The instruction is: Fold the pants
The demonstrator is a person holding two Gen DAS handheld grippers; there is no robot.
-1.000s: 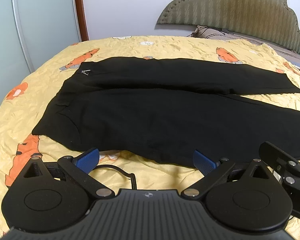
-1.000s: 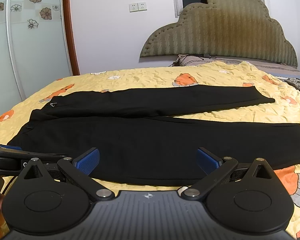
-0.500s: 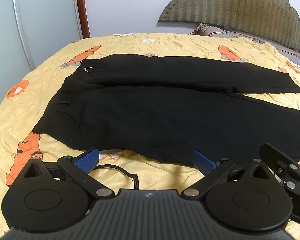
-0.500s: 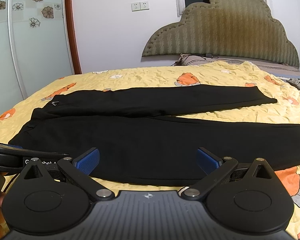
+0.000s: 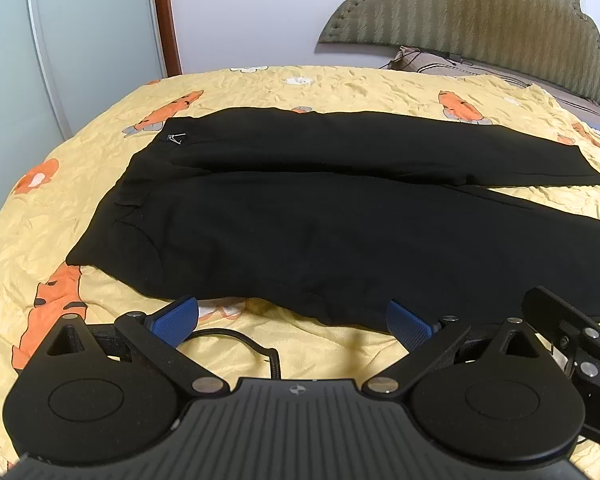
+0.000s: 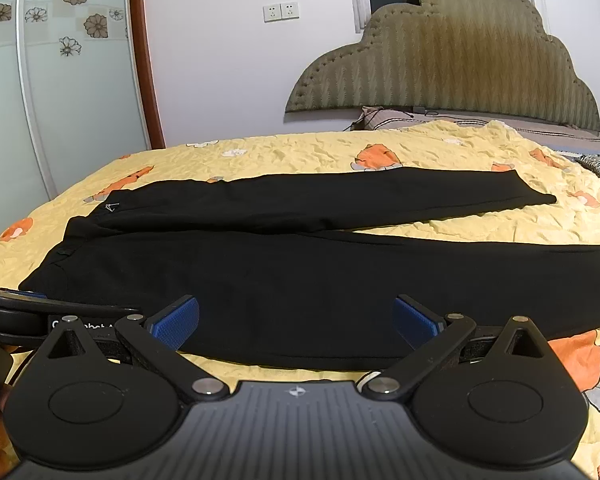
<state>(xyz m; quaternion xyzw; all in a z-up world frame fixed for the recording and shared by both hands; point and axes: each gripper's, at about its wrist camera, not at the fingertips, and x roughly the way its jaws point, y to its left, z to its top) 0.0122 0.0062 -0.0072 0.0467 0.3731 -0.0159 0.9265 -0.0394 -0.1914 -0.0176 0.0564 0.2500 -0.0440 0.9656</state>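
Note:
Black pants lie flat on the yellow bedspread, waistband at the left, both legs stretched to the right and slightly apart. They also show in the right wrist view. My left gripper is open and empty, just short of the near edge of the pants by the hip. My right gripper is open and empty over the near edge of the near leg. The right gripper's body shows at the left wrist view's right edge.
The padded headboard and pillows stand at the far right. A glass wardrobe door with a brown frame is at the left. A black cable lies on the bedspread under the left gripper.
Both grippers have shifted slightly forward and left towards the pants. The pants have not moved. Both jaws stay open.

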